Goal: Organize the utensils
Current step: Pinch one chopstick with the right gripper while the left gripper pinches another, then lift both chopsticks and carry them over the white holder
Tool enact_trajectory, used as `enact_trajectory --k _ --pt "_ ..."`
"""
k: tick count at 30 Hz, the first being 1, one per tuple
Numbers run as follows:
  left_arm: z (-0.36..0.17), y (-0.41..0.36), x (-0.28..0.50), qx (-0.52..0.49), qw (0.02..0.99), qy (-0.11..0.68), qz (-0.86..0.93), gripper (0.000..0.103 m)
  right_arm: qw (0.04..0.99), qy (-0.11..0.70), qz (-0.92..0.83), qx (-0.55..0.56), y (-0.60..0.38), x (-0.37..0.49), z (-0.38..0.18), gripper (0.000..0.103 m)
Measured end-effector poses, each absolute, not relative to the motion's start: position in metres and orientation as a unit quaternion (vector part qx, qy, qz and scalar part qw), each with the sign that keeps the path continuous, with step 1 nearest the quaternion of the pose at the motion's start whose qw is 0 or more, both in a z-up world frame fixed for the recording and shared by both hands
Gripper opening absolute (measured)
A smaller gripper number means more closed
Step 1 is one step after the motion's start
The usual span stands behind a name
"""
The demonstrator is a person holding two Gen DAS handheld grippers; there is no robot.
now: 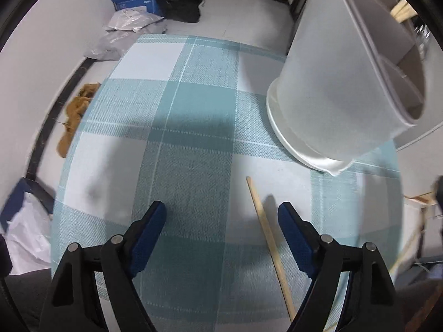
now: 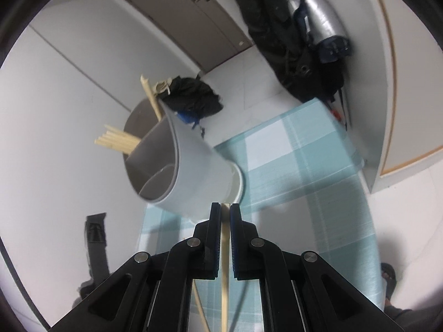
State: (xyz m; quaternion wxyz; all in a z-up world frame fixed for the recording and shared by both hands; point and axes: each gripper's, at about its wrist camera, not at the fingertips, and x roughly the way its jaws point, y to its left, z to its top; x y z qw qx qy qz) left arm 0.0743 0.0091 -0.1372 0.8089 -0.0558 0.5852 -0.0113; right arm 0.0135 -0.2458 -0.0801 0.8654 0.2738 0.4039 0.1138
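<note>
On the left, the left gripper (image 1: 221, 232) is pointed steeply down at a table covered in a teal-and-white checked cloth (image 1: 193, 127). Its blue-padded jaws are spread wide and nothing is held. One loose wooden chopstick (image 1: 270, 244) lies flat on the cloth between them, close beside the right-hand pad but not touched by it. Further right and beyond it, a pale grey utensil holder (image 1: 332, 88) is seen on a white base, its inside split by dividers; chopsticks (image 2: 117, 139) already stand in it and poke out over the rim.

On the right, the right gripper (image 2: 225, 210) is closed tight on a second chopstick (image 2: 224, 262), which runs lengthwise between the pads – its tip just at the fingertips – and is aimed toward the holder's wall, below the opening.

Risks, as judged from here: the held stick may strike the wall or rim rather than clear it, and the light holder could be tipped (it already looks tilted, though the lens may cause that). The loose stick sits off-centre – a closing pad could roll it aside.
</note>
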Motion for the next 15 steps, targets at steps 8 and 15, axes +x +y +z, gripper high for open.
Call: enact_trajectory --k 8,15 --pt "-0.139 -0.004 0.075 -0.044 0.812 0.58 0.051 0.055 0.88 0.382 0.089 0.268 -0.251 0.017 -0.083 0.006" --pt "-0.139 -0.014 0.073 -0.05 0.815 0.574 0.06 0.01 0.883 0.37 0.081 0.279 -0.257 0.012 -0.077 0.006"
